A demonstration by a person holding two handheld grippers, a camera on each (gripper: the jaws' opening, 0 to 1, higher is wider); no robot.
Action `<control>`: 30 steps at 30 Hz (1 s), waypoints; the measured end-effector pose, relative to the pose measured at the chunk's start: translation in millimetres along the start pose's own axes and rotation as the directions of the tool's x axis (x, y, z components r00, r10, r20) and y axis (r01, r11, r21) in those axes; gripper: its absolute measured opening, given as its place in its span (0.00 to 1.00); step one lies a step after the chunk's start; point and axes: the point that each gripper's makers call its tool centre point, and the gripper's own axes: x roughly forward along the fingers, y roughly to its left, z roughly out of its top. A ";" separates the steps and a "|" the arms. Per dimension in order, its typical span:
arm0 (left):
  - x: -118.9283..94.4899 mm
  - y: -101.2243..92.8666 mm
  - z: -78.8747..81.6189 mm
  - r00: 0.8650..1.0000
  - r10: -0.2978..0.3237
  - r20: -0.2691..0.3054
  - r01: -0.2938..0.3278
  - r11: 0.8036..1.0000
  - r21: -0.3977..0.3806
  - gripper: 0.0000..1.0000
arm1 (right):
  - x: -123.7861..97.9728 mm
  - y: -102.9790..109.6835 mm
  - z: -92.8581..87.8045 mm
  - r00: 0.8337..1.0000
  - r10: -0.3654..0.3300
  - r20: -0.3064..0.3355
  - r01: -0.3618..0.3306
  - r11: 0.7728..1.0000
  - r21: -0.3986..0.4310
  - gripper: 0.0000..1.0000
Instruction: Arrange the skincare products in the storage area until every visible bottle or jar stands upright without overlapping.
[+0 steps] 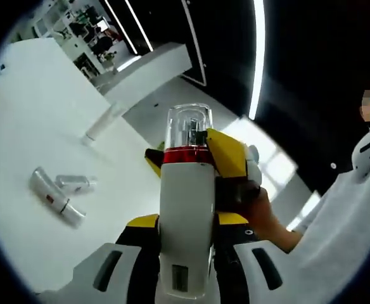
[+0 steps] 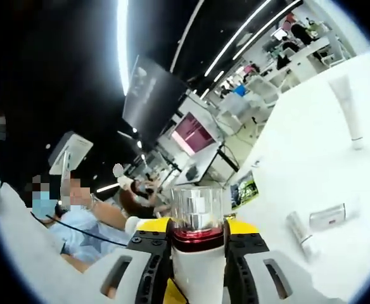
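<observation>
Left gripper (image 1: 185, 253): jaws clamped on the white body of the pump bottle (image 1: 185, 209), which rises up the middle of the left gripper view toward 12 o'clock.
Right gripper (image 2: 197, 266): jaws closed on the same pump bottle (image 2: 197, 253); in the left gripper view its yellow jaw (image 1: 226, 152) comes in from 3 o'clock beside the red collar.
Bottle: white body, red band, clear cap; held up off the table (image 1: 39, 126) between both tools.
Tube (image 1: 102, 123): lying flat at 10 o'clock, well apart from the held bottle.
Silver bottle (image 1: 57, 197): lying on its side at 8 o'clock.
Small clear bottle (image 1: 76, 183): lying just beside the silver one.
Person: hand (image 1: 261, 212) on the right tool.
</observation>
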 end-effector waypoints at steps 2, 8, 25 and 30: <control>0.1 1.3 -0.7 1.000 0.005 -0.003 -0.005 1.000 -0.005 0.26 | 0.8 -2.2 -2.2 1.000 -0.024 -0.004 0.024 1.000 -0.005 0.33; -5.3 6.9 3.2 1.000 0.013 0.024 -0.012 0.999 -0.035 0.26 | 8.3 -4.1 -10.6 0.997 -0.060 -0.040 0.059 0.998 -0.029 0.35; -10.3 32.2 11.6 0.981 0.187 -0.049 -0.176 0.970 0.168 0.26 | 18.5 -20.1 -25.8 0.972 -0.209 -0.107 0.199 0.975 -0.096 0.34; -8.2 37.4 9.6 0.969 0.235 -0.080 -0.211 0.948 0.240 0.26 | 19.6 -25.2 -26.2 0.964 -0.244 -0.108 0.232 0.966 -0.112 0.35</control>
